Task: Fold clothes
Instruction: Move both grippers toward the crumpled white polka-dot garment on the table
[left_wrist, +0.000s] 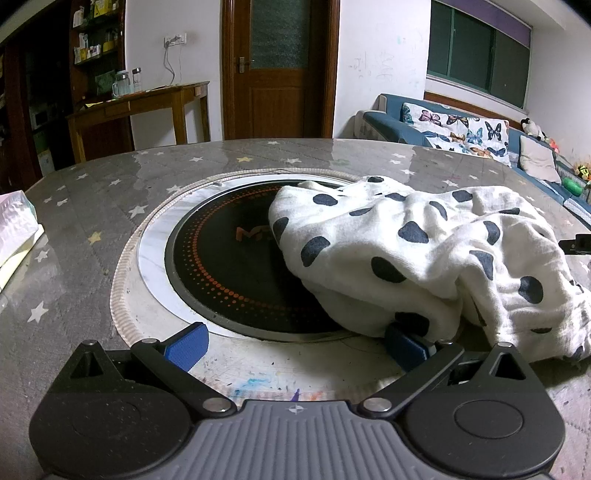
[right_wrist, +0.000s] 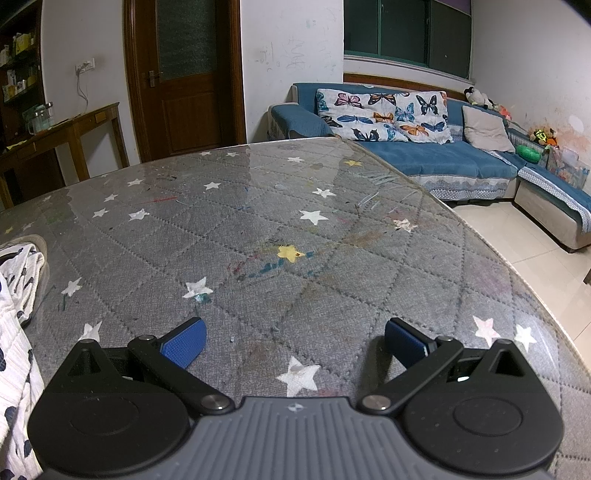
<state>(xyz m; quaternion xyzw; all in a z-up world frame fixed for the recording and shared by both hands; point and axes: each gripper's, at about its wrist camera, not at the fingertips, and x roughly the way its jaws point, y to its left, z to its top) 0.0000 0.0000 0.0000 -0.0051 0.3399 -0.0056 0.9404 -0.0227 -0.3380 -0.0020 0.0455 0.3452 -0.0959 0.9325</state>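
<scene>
A white garment with dark spots (left_wrist: 424, 254) lies crumpled on the grey star-patterned table (left_wrist: 92, 199), partly over the round black cooktop (left_wrist: 229, 273). My left gripper (left_wrist: 295, 345) is open just in front of the cloth, and its right blue pad (left_wrist: 404, 345) touches the cloth's near edge. In the right wrist view the same garment (right_wrist: 14, 332) shows only at the left edge. My right gripper (right_wrist: 295, 341) is open over bare table (right_wrist: 295, 221) to the right of the cloth, with nothing between its fingers.
A white packet (left_wrist: 16, 229) lies at the table's left edge. The table's curved right edge (right_wrist: 480, 240) drops to a tiled floor. Beyond stand a blue sofa (right_wrist: 424, 155) with butterfly cushions, a wooden door (left_wrist: 280, 66) and a wooden side table (left_wrist: 136, 107).
</scene>
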